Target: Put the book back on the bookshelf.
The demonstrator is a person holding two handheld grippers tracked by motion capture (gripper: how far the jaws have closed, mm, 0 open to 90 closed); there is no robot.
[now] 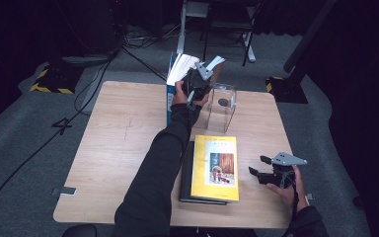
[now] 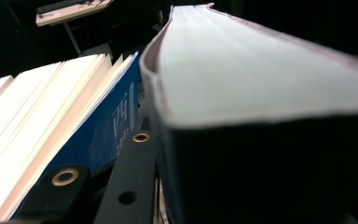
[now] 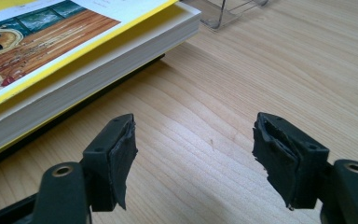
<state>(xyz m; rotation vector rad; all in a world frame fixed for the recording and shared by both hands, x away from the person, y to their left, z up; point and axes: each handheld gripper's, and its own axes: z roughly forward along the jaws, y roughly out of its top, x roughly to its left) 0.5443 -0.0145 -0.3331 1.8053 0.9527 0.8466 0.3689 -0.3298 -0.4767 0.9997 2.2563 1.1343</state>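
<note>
My left gripper (image 1: 198, 83) clamps a dark book (image 2: 261, 93) beside the blue book (image 1: 169, 101); my right gripper's (image 3: 196, 161) fingers (image 3: 121, 154) gape empty above the table (image 3: 270, 70).

A book (image 1: 216, 66) is held raised by the left hand-held gripper (image 1: 197, 81), just beside the blue book (image 1: 176, 84) standing on the tabletop (image 1: 123, 143). A clear stand (image 1: 222, 113) is seen right of it. The right hand-held gripper (image 1: 259, 168) is held open, right of the yellow book (image 1: 215, 168).
</note>
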